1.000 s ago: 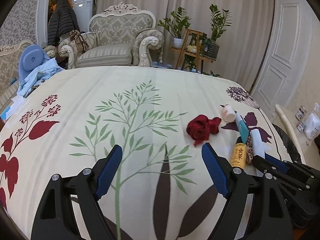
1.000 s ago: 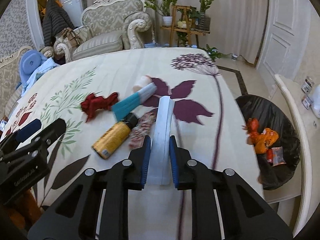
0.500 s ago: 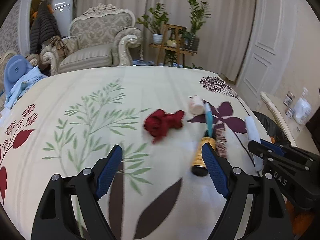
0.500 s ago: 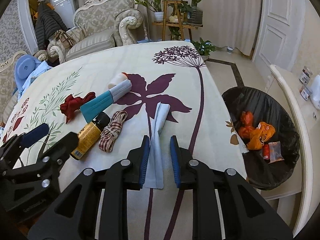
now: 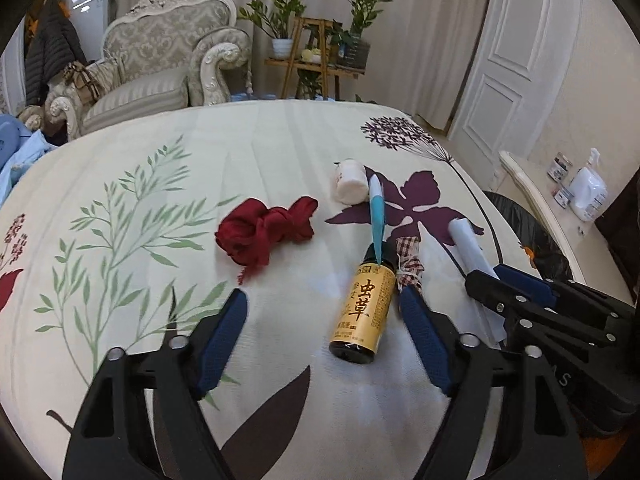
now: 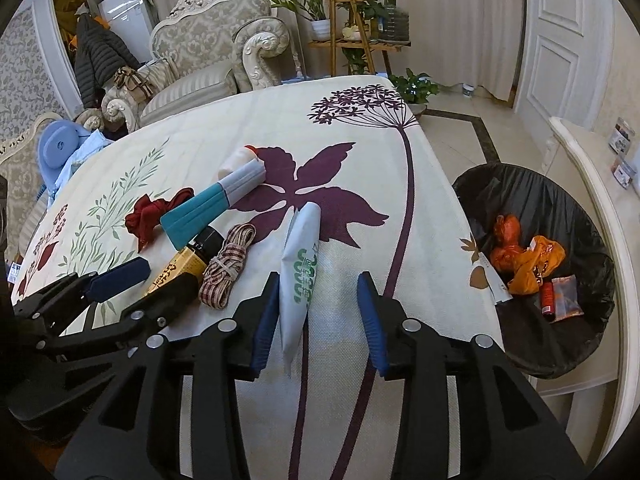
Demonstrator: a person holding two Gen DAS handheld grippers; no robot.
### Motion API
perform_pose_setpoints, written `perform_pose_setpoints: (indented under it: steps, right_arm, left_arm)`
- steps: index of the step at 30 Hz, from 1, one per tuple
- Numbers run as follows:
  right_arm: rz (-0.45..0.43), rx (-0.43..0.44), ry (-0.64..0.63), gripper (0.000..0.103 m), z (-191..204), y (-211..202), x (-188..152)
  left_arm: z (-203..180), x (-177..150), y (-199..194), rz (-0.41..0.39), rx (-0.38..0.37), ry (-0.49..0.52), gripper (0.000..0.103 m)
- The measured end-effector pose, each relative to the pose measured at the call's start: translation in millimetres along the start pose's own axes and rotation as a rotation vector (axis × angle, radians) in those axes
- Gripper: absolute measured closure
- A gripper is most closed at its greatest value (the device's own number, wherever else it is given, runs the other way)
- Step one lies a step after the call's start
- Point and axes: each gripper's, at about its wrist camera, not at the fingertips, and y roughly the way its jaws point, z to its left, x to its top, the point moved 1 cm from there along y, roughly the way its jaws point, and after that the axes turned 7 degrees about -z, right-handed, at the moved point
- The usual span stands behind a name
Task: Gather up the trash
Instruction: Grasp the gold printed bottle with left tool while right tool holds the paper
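Your right gripper (image 6: 318, 316) just spread, white flat packet (image 6: 300, 272) loose between its fingers. Left gripper (image 5: 320, 338) spread, narrowing around the gold bottle (image 5: 362, 312). Next: pinch it, carry to the black-lined bin (image 6: 532, 200) at right.

Writing on the trash on the flowered bedspread

The gold bottle (image 5: 363, 312) with the black cap carries two large red Chinese characters, 虫草, running down its label; the smaller lines under them are too fine to read. To the right of that bottle, past the checked ribbon bundle, the white paper sleeve (image 6: 301, 276) has green printing along its length, with what looks like the digits 1000 and some characters I cannot make out. Right of the bottle in the left wrist view, the black body of the right gripper (image 5: 516, 292) shows a white letter S, part of a longer marking cut off by the frame.
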Motion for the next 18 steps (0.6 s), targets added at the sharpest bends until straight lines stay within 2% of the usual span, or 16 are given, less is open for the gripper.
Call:
perform_pose_setpoints:
  steps: [3, 11, 13, 18]
  right_arm:
    - [0.000, 0.000, -0.001, 0.064, 0, 0, 0]
    - [0.002, -0.012, -0.017, 0.064, 4, 1, -1]
    - [0.003, -0.015, -0.022, 0.064, 4, 1, -1]
    - [0.003, -0.028, -0.040, 0.066, 6, 1, -1]
  left_arm:
    - [-2, -1, 4, 0.025, -0.021, 0.006, 0.040]
    - [-9, -1, 8, 0.048, -0.030, 0.054, 0.048]
    - [-10, -1, 8, 0.046, -0.031, 0.059, 0.053]
    - [-11, -2, 6, 0.044, -0.037, 0.064, 0.075]
